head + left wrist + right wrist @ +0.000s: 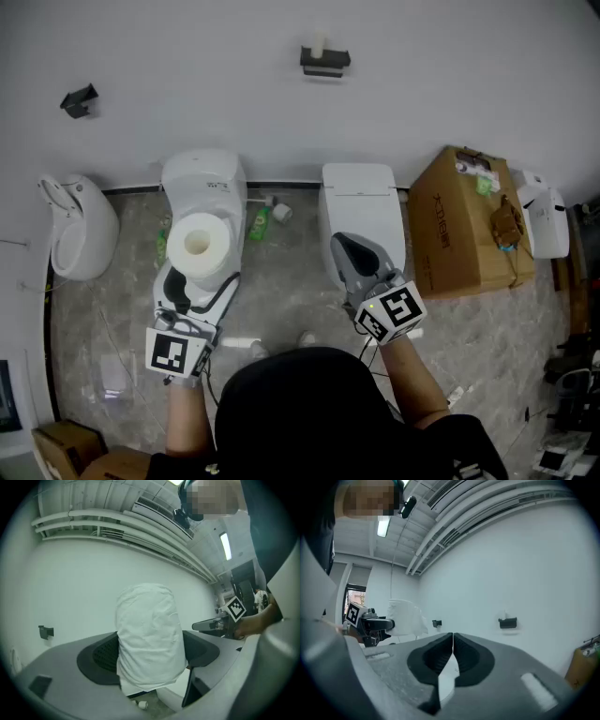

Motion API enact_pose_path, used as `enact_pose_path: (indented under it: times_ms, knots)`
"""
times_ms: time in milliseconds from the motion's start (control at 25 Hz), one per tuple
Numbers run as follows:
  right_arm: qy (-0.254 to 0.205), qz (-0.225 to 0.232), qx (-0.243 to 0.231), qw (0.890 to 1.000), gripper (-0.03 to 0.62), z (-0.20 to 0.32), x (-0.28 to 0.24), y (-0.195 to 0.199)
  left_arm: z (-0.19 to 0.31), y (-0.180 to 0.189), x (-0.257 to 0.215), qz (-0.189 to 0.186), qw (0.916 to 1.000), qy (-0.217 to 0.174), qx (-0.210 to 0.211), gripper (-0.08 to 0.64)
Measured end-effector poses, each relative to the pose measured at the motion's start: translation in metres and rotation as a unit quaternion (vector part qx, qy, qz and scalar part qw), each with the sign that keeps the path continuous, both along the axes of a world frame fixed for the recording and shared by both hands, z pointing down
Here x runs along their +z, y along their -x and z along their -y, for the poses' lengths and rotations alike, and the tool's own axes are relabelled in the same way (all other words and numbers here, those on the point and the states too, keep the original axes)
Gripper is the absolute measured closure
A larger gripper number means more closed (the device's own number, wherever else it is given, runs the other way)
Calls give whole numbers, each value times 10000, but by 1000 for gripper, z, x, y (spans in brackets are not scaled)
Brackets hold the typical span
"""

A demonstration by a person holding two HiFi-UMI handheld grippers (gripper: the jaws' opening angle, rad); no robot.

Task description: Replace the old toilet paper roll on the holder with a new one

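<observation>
My left fingers (101, 656) clamp a fat, full white roll (199, 246), outer sheet crinkled, well apart from the wall holder (325, 59). My right fingers (436, 656) are pressed together, empty.

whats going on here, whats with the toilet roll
A person stands facing a white wall among toilets, with a gripper in each hand. The left gripper is clamped on a full toilet paper roll and holds it up in the air. The right gripper is shut and empty. The black holder on the wall ahead carries a small pale tube, probably the old roll's core. Neither gripper is at it yet.
</observation>
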State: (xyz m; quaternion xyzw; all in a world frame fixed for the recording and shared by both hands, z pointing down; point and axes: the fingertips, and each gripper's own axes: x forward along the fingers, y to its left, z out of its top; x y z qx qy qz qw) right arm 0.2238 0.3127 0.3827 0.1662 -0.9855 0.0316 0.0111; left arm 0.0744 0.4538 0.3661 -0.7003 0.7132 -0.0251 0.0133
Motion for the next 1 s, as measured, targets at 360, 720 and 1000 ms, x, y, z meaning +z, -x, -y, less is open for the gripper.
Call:
enact_pose_path:
  times_ms: [360, 720, 1000]
  knots:
    - [54, 113, -99, 9999, 591, 31, 3, -27, 27, -24, 0, 185, 9997, -155, -87, 135]
    - [339, 92, -31, 9994, 591, 77, 21, -64, 72, -56, 0, 39, 9999, 10, -116, 135]
    - [281, -55, -90, 9995, 591, 103, 29, -48, 99, -38, 8, 185, 9997, -142, -93, 135]
